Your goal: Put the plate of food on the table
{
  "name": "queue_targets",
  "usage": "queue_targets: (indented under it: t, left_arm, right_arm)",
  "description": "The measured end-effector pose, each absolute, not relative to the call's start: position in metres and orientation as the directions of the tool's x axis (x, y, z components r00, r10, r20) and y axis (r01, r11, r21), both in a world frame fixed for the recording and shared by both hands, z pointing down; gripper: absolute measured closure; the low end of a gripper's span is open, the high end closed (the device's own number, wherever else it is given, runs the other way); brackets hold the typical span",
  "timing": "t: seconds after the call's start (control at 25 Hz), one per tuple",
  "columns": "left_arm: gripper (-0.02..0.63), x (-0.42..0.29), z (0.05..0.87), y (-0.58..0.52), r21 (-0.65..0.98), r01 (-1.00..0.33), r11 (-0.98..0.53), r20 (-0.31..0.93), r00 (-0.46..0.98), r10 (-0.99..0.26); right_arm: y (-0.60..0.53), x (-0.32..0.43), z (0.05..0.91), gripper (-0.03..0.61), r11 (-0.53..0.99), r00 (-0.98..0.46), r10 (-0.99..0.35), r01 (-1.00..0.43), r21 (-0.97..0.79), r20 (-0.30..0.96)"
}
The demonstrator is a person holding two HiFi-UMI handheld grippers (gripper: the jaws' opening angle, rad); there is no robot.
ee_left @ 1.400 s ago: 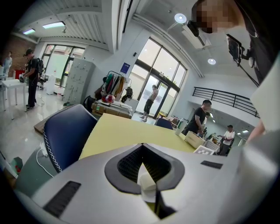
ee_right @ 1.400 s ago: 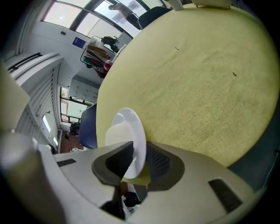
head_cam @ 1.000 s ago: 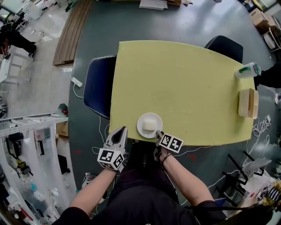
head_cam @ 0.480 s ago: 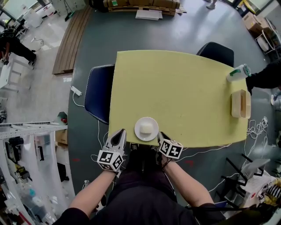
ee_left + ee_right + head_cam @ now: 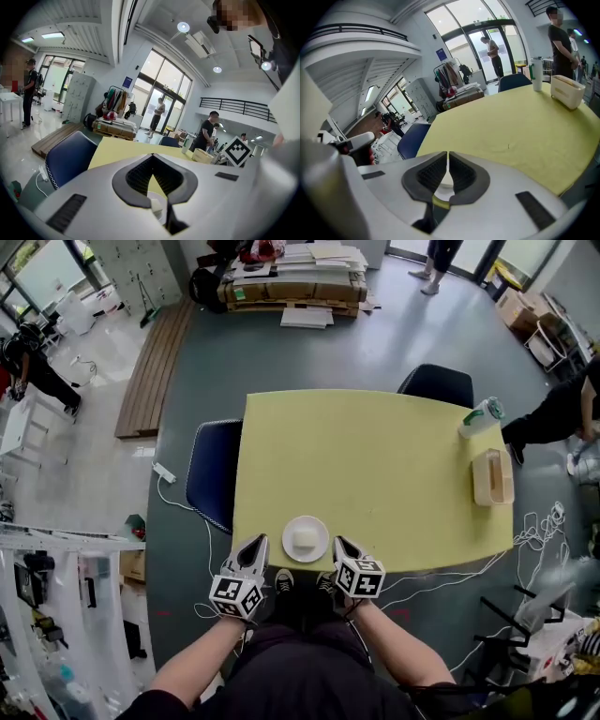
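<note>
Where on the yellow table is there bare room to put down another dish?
Most of the yellow table is bare: its middle, far edge and left side by the dark blue chair. Crowded: the near edge, where the white plate of food sits between the left tongs and right tongs, and the right end, with the pale wooden box and green-capped bottle.

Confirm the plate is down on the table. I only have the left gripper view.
Observer: The head view shows the plate flat on the yellow table, close to its near edge.
Operator: Report the right hand-held gripper.
Observer: The right hand-held gripper is just right of the plate, with its jaws together and holding nothing.
Operator: Check the food.
Observer: A pale block lies in the middle of the plate.
</note>
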State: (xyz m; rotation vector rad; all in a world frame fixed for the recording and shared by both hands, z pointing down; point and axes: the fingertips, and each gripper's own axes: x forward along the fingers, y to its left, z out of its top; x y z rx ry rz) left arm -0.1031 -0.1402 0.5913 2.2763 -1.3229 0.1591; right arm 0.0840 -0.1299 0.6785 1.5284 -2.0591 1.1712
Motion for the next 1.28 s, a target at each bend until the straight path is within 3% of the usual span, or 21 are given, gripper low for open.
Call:
queue_targets:
  t: [0.64, 1.28]
  left_arm:
    - [0.606, -0.079, 0.502, -0.157, 0.290, -0.814, -0.504, 0.210, 0.568, -0.796]
    - [0.606, -0.064, 0.457, -0.153, 0.270, -0.778, -0.568, 0.149, 0.616, -0.773]
  right_arm:
    - [-0.152, 0.084, 0.539, 0.560, 0.305, -0.422, -0.776, -0.901, -0.307, 0.468]
    - [-0.159, 0.080, 0.468, 0.565, 0.343, -0.424, -0.837, -0.899, -0.271, 0.347]
